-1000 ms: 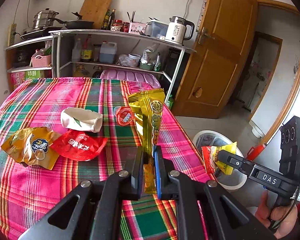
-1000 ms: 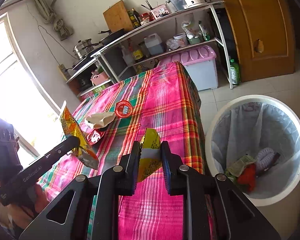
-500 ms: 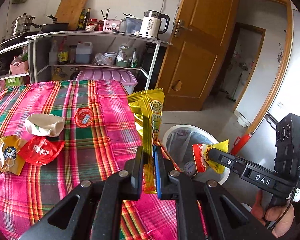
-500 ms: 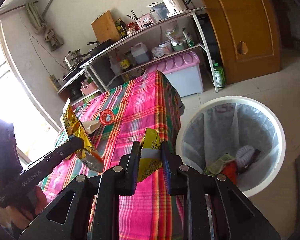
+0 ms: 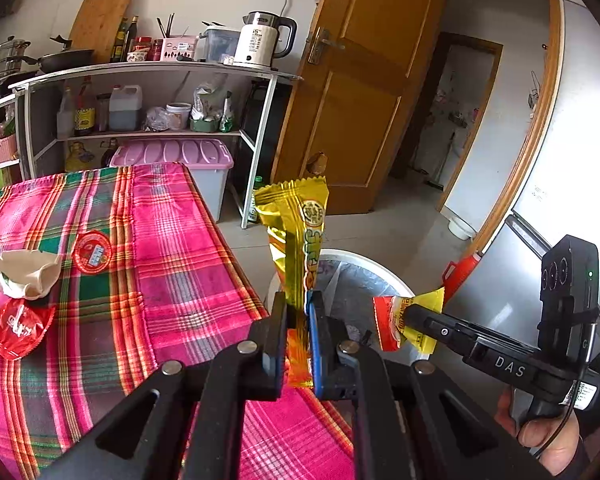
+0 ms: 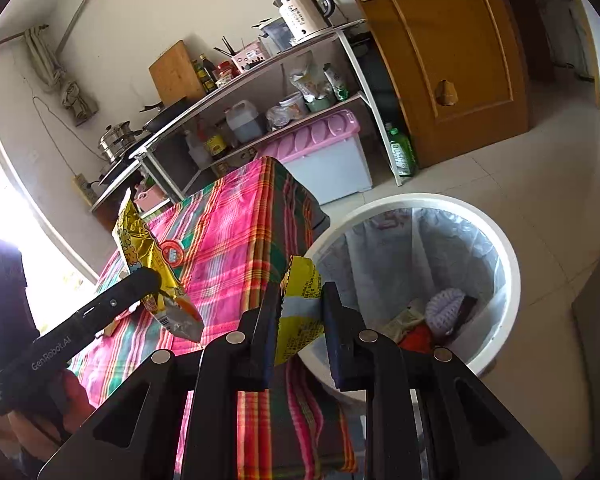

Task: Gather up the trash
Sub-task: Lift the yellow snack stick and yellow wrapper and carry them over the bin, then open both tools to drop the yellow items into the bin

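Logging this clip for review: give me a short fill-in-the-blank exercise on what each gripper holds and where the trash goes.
1. The left gripper is shut on a tall ____ foil wrapper.
2. The right gripper is shut on a yellow-and-red snack packet beside the round white ____.
3. The crumpled red wrapper lies on the plaid ____.

Missing words: gold; bin; tablecloth
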A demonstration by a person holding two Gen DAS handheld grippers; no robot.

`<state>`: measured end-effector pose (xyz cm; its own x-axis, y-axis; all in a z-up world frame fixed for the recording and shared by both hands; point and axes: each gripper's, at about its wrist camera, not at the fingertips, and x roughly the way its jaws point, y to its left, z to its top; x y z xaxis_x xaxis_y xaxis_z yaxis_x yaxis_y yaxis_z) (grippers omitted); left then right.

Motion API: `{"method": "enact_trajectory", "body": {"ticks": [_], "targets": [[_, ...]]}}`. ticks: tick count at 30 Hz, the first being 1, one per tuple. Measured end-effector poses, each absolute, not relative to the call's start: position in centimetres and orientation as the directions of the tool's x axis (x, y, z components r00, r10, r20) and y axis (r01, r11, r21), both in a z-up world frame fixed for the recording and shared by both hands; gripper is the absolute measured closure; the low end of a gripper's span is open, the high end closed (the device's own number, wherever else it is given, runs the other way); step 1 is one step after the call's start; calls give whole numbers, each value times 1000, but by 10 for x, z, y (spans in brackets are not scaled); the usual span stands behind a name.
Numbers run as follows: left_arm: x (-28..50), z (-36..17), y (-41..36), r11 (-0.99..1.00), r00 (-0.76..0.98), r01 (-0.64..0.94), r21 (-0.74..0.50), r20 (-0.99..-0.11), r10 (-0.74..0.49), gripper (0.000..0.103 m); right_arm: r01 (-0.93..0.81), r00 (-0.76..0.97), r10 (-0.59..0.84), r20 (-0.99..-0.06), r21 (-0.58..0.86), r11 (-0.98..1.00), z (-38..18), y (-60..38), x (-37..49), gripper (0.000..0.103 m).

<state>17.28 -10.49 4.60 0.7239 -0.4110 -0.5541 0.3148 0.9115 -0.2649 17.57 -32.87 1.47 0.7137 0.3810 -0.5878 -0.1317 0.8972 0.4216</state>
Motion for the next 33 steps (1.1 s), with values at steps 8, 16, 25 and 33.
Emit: {"method": "enact_trajectory", "body": {"ticks": [8,16,25,33], "targets": [[186,35,-130,893,687,357,-272,-572,-449,93,-83,713,354,-606,428,900,5,-347,180,81],[202,15,-152,881,632,389,-269,-618,-468,92,-38,700,332,-632,431,901,-10,-360,185,81],[214,-3,-163,881,583,377,-284,-666,-465,83,6,669,321,-671,437,900,-28,-371,195,78],[215,-8,-165,886,573,360,-292,-680,-457,71,21,653,309,-691,425,905,-34,-374,198,76]]}}
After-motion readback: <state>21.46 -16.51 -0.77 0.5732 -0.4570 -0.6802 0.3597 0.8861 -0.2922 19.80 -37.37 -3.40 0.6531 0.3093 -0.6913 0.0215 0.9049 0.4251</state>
